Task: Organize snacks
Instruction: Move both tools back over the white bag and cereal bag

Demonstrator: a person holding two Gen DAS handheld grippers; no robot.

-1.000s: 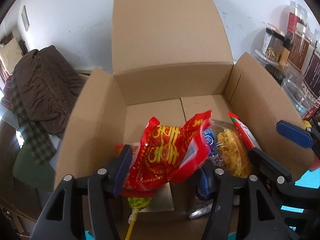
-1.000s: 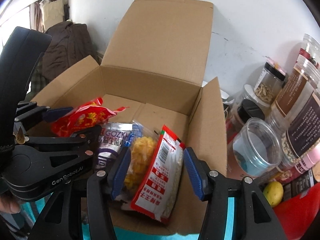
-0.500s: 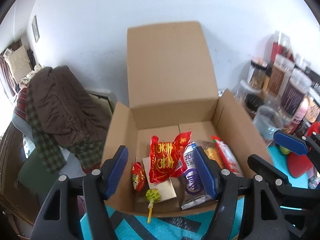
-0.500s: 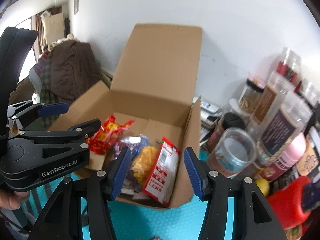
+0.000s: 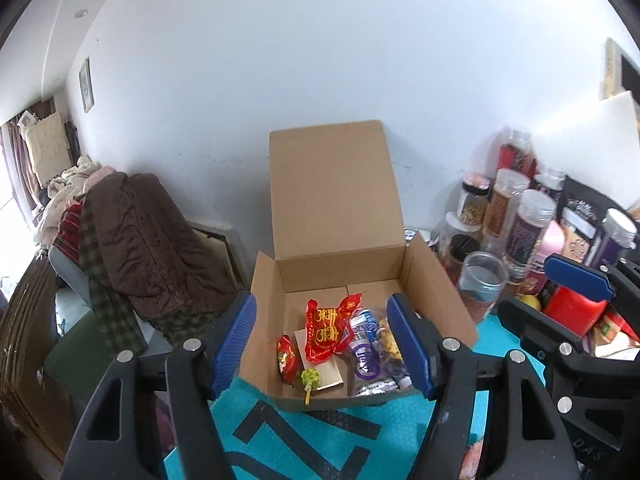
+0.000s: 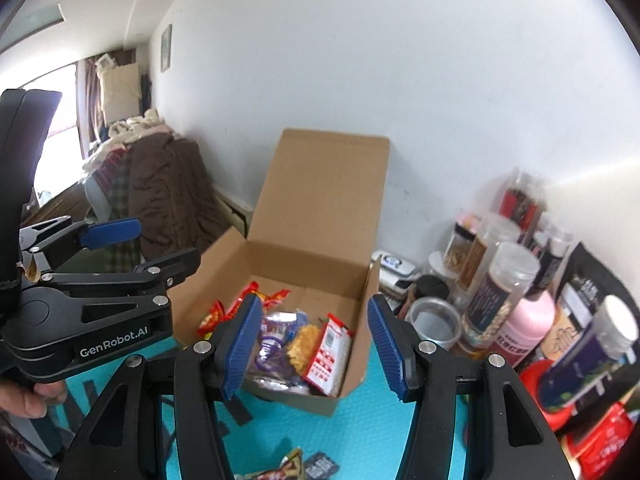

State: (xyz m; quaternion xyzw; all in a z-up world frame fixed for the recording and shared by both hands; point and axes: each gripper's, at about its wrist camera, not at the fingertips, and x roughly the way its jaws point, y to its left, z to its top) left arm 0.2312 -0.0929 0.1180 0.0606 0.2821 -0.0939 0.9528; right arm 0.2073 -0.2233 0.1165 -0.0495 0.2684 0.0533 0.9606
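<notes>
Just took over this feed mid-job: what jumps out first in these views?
The open cardboard box stands mid-table on the teal mat, lid flap up against the white wall, with bright snack packets inside, a red-and-gold packet most vivid. Jars and bottles crowd the table right of it. Both claws, left claw and right claw, are open and hold nothing.

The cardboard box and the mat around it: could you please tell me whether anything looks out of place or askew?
Mostly tidy. In the cardboard box, the green lollipop lies with its stick poking over the cut-down front edge. On the teal mat, a couple of snack packets lie loose outside the box, near the bottom edge of the right wrist view.
</notes>
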